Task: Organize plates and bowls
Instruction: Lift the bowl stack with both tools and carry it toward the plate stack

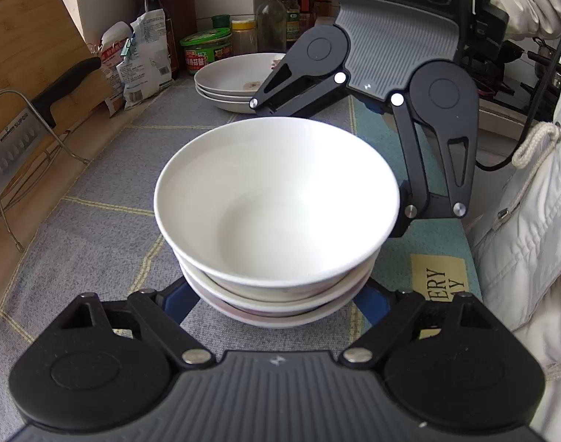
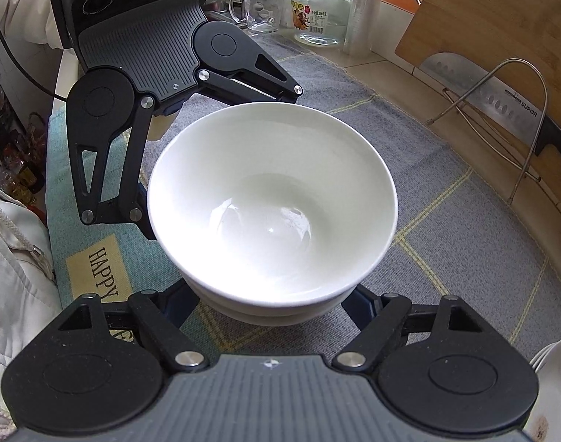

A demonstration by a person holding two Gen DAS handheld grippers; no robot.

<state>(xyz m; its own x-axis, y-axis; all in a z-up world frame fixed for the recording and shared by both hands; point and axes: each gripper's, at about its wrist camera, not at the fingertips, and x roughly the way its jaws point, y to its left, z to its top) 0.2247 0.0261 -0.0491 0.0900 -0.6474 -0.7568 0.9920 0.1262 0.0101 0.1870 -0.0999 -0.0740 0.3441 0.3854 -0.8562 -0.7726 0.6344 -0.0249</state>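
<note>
**Left wrist view: bowl stack between both grippers**

In the left wrist view we see the white bowl (image 1: 276, 199) topping a stack of bowls (image 1: 276, 305) on the grey checked cloth (image 1: 96, 228). Our left gripper (image 1: 276, 294) straddles the stack's base, its fingers hidden beneath the bowls, so we cannot tell whether it grips. The right gripper (image 1: 354, 169) flanks the top bowl from the far side; contact is unclear. A stack of plates (image 1: 232, 81) sits well behind.
</note>
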